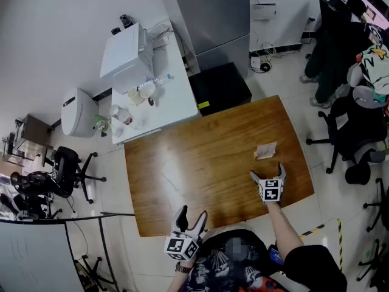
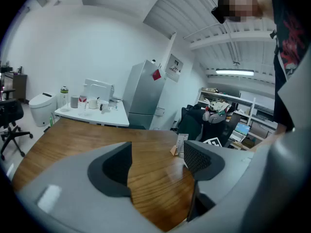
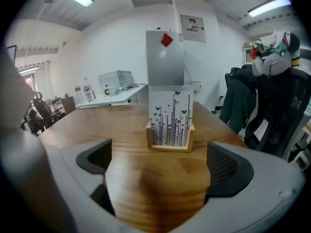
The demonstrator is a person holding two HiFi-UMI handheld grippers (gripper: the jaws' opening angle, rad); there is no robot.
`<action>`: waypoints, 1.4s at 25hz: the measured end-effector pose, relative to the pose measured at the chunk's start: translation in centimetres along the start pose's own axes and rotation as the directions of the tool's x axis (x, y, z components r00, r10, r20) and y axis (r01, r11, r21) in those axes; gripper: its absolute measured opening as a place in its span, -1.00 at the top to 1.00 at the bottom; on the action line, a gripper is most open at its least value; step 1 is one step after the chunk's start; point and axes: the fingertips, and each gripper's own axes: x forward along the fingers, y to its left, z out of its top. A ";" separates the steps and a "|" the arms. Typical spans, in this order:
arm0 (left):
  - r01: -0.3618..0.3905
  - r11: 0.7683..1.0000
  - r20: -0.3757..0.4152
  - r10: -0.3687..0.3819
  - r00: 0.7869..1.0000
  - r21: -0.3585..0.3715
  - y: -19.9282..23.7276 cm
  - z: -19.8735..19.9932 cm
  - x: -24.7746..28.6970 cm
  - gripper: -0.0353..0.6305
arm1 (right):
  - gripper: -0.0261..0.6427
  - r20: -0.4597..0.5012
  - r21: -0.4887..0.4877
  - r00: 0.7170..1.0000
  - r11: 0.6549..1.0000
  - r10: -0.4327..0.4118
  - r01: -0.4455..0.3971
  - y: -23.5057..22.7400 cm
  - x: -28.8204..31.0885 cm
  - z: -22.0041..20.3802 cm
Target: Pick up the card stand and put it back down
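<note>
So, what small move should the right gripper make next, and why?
Probably ease the right gripper straight forward toward the card stand. Its jaws stand wide apart with only bare table between them. The stand sits upright and centred ahead of the jaws, not yet between them, so closing now would likely catch nothing.

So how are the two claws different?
The right claw is over the table, close to the card stand; the left claw is at the table's near edge. The right claw aims straight at the stand; the left claw sees it off-centre. Both are open and empty.
</note>
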 end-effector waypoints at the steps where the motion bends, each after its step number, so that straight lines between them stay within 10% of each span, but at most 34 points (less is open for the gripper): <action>1: -0.010 1.000 -0.002 0.010 1.000 -0.008 0.1 -0.1 0.1 -0.13 | -0.81 -0.014 0.016 1.000 1.000 -0.013 0.013 -0.9 1.5 0.3; 13: -0.018 0.999 0.005 0.018 1.000 -0.031 -0.5 -0.7 0.3 -0.13 | -0.65 -0.127 -0.019 0.985 0.993 -0.119 0.117 -3.3 7.0 1.1; 25: 0.122 0.990 0.149 -0.110 0.983 -0.069 1.1 2.5 -0.1 -0.21 | -0.65 0.110 0.031 0.992 0.998 -0.064 0.061 5.8 -14.6 3.0; 35: 0.237 0.972 0.216 -0.230 0.949 -0.005 1.5 6.2 -2.0 -0.20 | -0.65 0.357 0.032 0.926 0.992 -0.125 0.122 8.6 -24.8 14.5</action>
